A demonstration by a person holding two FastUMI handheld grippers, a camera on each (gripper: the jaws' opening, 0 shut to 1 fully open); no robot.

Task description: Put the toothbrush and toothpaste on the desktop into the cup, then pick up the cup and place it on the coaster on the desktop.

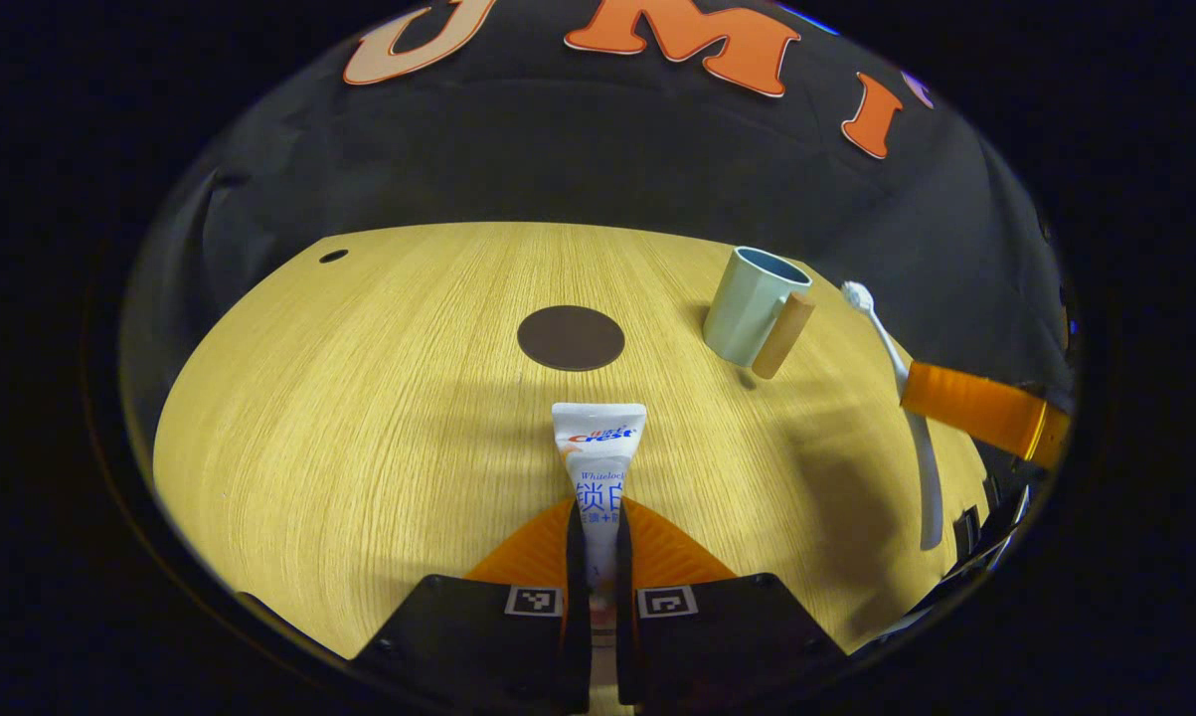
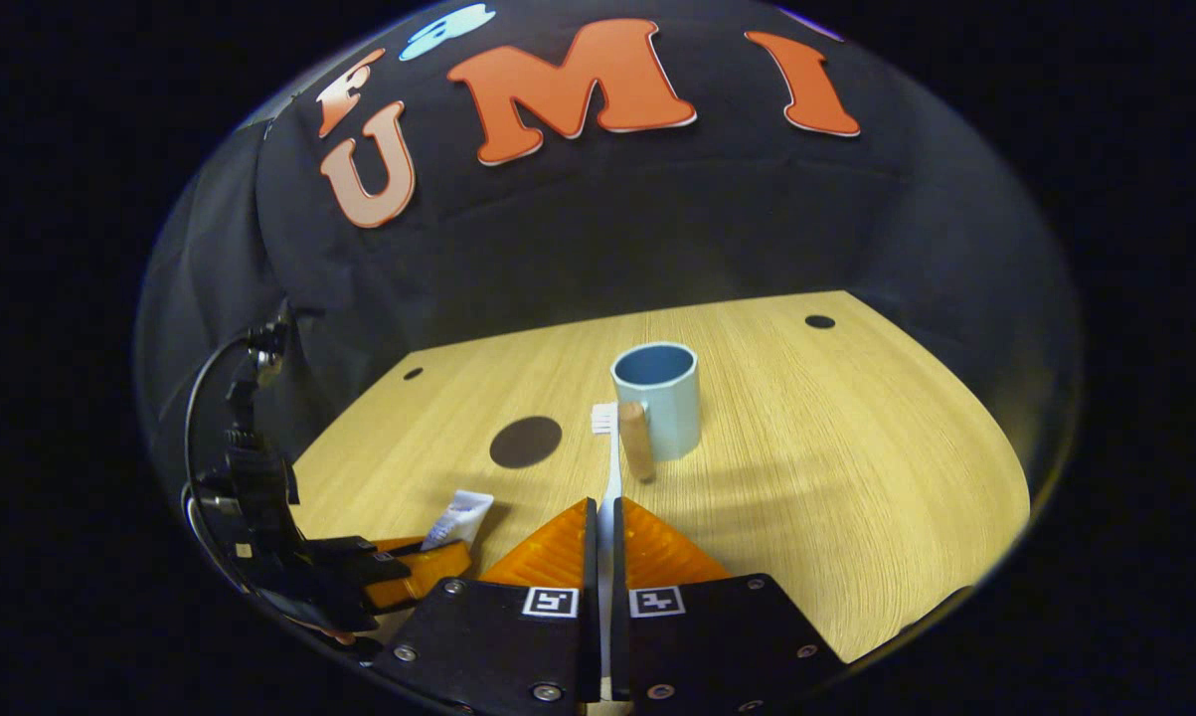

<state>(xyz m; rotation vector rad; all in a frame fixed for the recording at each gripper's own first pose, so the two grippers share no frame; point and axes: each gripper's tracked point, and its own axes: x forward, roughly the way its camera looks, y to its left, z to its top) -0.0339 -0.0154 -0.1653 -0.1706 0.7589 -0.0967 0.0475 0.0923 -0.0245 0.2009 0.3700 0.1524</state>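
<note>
My left gripper [image 1: 598, 527] is shut on the white toothpaste tube [image 1: 598, 447], whose flat end points forward above the wooden desktop [image 1: 359, 418]. My right gripper [image 2: 603, 517] is shut on the white toothbrush [image 2: 612, 467], bristles forward, just short of the cup. The pale blue cup [image 2: 659, 398] with a wooden handle [image 2: 636, 440] stands upright and has nothing inside. In the left gripper view the cup [image 1: 752, 303] is at the right, with the toothbrush [image 1: 901, 388] held by the right gripper [image 1: 975, 408] beyond it. The dark round coaster [image 1: 570, 338] lies ahead of the tube; it also shows as coaster [image 2: 525, 442] left of the cup.
Small dark holes [image 1: 333, 256] [image 2: 819, 321] mark the desktop's far corners. The left gripper with its cable [image 2: 289, 557] shows at the lower left of the right gripper view, holding the tube [image 2: 463, 517]. Black cloth walls stand behind the desk.
</note>
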